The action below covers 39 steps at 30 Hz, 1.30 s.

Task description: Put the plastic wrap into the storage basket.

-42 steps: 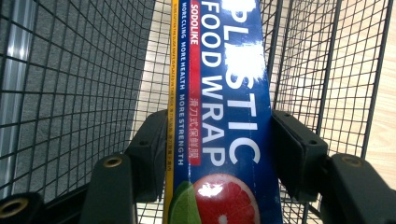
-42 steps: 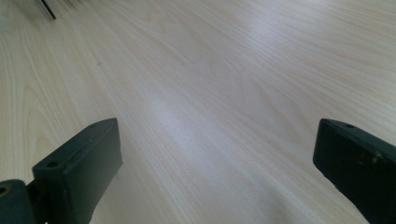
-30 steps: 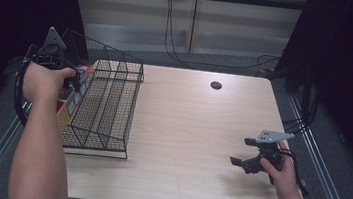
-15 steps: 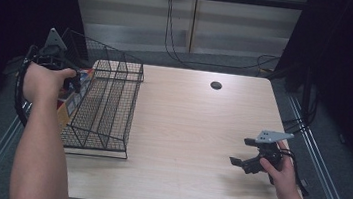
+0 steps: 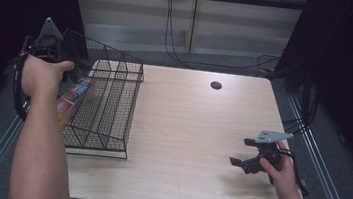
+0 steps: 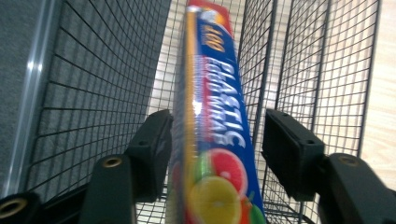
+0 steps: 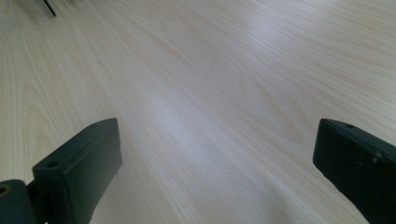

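A long blue box of plastic food wrap (image 6: 212, 140), printed with citrus fruit, stands between the jaws of my left gripper (image 6: 212, 144), which is shut on it. The box points down into a black wire basket (image 5: 111, 122) at the table's left, with mesh (image 6: 93, 70) on both sides of it. From above, the box (image 5: 72, 95) shows through the basket's left wall, under my left gripper (image 5: 72, 76). My right gripper (image 5: 240, 163) rests low at the table's right front, open. Its jaws (image 7: 215, 158) stand wide apart over bare wood.
The light wooden table (image 5: 186, 126) has a dark round hole (image 5: 216, 85) near its far edge. Metal rails run along both sides. Cables hang behind the table and at the right.
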Each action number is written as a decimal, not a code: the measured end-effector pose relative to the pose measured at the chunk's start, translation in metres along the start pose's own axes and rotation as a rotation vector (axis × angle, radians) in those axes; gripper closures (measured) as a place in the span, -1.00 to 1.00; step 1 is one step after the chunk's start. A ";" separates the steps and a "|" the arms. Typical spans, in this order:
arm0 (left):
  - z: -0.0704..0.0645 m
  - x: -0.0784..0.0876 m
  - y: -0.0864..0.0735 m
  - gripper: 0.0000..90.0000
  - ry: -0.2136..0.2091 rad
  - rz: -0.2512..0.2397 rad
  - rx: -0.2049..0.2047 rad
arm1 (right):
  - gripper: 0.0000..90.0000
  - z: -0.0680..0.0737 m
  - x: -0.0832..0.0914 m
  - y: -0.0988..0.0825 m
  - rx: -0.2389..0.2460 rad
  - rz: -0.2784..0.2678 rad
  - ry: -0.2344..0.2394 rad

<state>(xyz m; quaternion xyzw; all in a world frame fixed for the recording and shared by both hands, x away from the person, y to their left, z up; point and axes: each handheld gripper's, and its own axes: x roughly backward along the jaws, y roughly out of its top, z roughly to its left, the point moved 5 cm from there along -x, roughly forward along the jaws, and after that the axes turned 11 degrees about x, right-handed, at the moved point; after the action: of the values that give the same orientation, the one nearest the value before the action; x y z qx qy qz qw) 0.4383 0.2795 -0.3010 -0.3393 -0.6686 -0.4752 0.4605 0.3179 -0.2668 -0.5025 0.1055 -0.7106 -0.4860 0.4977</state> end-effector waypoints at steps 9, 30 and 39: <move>-0.017 0.011 -0.011 -0.16 -0.059 -0.018 -0.025 | -0.98 0.000 0.004 0.000 0.000 -0.006 -0.014; -0.051 0.009 -0.027 -0.26 -0.182 -0.037 -0.080 | -0.98 0.002 0.007 0.000 -0.010 -0.010 -0.008; -0.069 0.006 -0.035 -0.29 -0.225 -0.035 -0.115 | -0.98 0.002 0.006 0.000 -0.004 -0.008 -0.010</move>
<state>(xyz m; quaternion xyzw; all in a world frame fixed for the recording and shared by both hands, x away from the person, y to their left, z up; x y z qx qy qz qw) 0.4258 0.2027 -0.2980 -0.4047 -0.6933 -0.4798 0.3541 0.3132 -0.2699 -0.4990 0.1050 -0.7118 -0.4899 0.4922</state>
